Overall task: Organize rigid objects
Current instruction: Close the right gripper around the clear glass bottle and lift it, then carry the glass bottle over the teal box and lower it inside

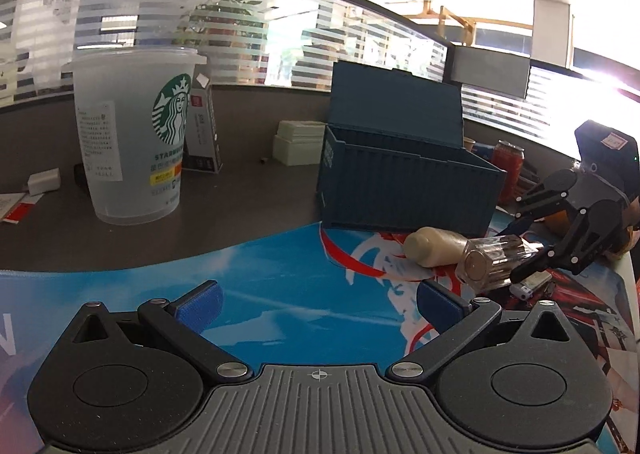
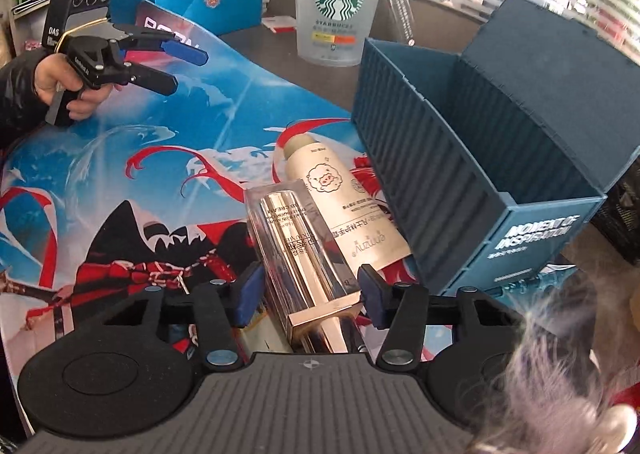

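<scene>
Clear-cased gold cosmetic tube (image 2: 304, 250) sits between right tool (image 2: 308, 294) pads, jaws closed onto it, low over the printed mat (image 2: 120, 157). Cream bottle (image 2: 340, 197) lies just beside it, next to blue container box (image 2: 460, 173). Left tool (image 1: 316, 304) spread wide, nothing in it, w/ frosted cup (image 1: 132, 133) ahead on the surface.

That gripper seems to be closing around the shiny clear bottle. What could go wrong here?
The right gripper straddles only the clear bottle's lower end, so it may tip or slip when lifted. The cream tube lies against it and could get dragged along. The blue container box sits close; a swing might knock it.
</scene>
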`<control>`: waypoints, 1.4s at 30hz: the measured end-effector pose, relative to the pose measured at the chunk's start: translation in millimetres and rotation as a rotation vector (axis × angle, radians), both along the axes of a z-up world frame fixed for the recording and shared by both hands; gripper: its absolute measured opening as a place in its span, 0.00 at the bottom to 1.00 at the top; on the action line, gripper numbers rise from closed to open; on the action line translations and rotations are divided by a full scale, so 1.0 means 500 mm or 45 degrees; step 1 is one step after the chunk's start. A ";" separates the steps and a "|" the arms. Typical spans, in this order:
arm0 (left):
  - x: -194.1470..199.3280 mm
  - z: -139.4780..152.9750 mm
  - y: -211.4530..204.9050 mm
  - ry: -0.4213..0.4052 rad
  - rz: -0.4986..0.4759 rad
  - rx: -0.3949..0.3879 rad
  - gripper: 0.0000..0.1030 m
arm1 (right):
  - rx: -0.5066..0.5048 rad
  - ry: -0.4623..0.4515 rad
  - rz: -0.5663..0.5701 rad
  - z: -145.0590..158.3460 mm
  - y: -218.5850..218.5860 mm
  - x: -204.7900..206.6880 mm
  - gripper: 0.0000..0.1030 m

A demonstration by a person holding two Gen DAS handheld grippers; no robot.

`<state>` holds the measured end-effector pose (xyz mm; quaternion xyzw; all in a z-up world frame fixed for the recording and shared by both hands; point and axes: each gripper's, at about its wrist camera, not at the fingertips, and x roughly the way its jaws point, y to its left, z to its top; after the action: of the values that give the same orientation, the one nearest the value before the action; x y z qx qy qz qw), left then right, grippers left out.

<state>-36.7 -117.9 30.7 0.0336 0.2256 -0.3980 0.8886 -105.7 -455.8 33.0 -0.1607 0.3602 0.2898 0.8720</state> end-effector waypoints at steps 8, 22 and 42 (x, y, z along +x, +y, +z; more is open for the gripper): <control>-0.001 -0.001 0.005 0.005 0.008 -0.020 1.00 | -0.035 0.050 -0.006 -0.009 0.053 0.042 0.44; 0.037 -0.022 0.026 0.189 0.147 -0.030 1.00 | -0.174 -0.080 0.056 0.067 0.130 0.026 0.34; 0.039 -0.028 0.010 0.207 0.177 0.080 1.00 | -0.405 -0.151 -0.019 0.204 0.041 0.258 0.34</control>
<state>-17.3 -112.9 16.6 0.0133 0.3112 -0.3294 0.8913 23.1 -435.1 135.2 -0.3107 0.3507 0.2126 0.8575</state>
